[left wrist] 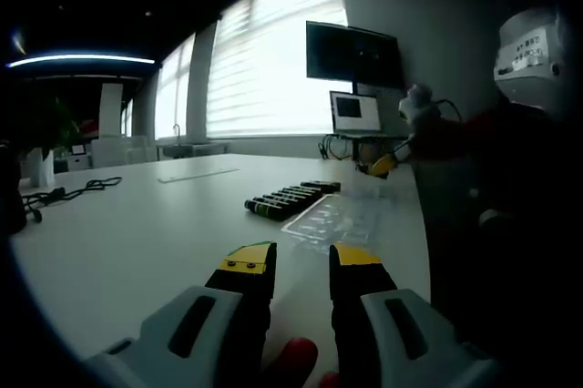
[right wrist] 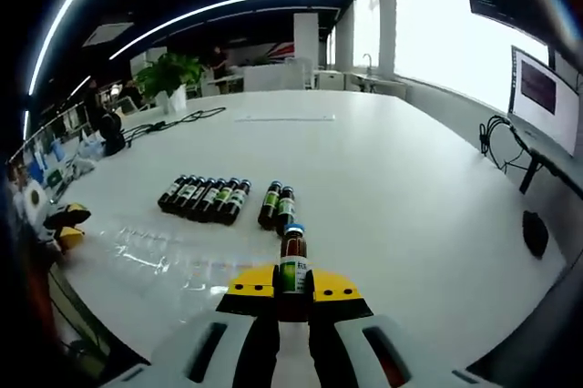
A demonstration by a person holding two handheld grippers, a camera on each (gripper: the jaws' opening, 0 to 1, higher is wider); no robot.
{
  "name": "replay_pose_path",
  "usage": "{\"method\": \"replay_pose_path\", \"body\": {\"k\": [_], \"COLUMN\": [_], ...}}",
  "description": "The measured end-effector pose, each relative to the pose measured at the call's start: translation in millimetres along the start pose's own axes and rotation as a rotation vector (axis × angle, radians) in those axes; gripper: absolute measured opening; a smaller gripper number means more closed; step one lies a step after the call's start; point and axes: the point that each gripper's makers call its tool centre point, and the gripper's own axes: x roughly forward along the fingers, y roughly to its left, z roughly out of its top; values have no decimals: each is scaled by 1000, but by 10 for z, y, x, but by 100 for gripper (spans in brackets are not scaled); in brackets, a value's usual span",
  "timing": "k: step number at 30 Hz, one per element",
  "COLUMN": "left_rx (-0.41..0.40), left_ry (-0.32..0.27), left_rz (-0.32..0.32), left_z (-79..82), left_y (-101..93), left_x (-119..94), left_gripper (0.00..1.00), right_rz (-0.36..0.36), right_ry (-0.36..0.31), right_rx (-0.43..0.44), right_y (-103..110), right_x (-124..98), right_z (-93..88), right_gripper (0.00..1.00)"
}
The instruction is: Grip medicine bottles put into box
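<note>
One medicine bottle pinched in right gripper jaws, cap pointing forward; left gripper jaws spread

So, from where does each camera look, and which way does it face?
Left gripper view: it rides on the left tool, jaws apart and empty, looking low across the white table toward the row of dark bottles, the clear plastic tray and the bright windows; a person's dark sleeve is at right.
Right gripper view: it rides on the right tool, shut on a medicine bottle, looking down the table from higher up.
Shared: the table, the bottle row, the tray.
</note>
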Motion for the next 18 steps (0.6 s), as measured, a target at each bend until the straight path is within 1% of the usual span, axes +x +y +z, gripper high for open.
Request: {"method": "replay_pose_path", "body": {"k": [5, 18], "left_rx": [0, 1], "left_ry": [-1, -2], "left_rz": [-1, -2], "left_z": [1, 2], "left_y": [-3, -13], "left_x": [-1, 2], "left_gripper": [18, 18], "right_rz": [-28, -24], "right_ry": [6, 25], "right_rx": [-22, -27], "right_y": [-2, 22], "right_x": [-2, 37], "right_z": [-22, -80], "right_gripper": [7, 8]}}
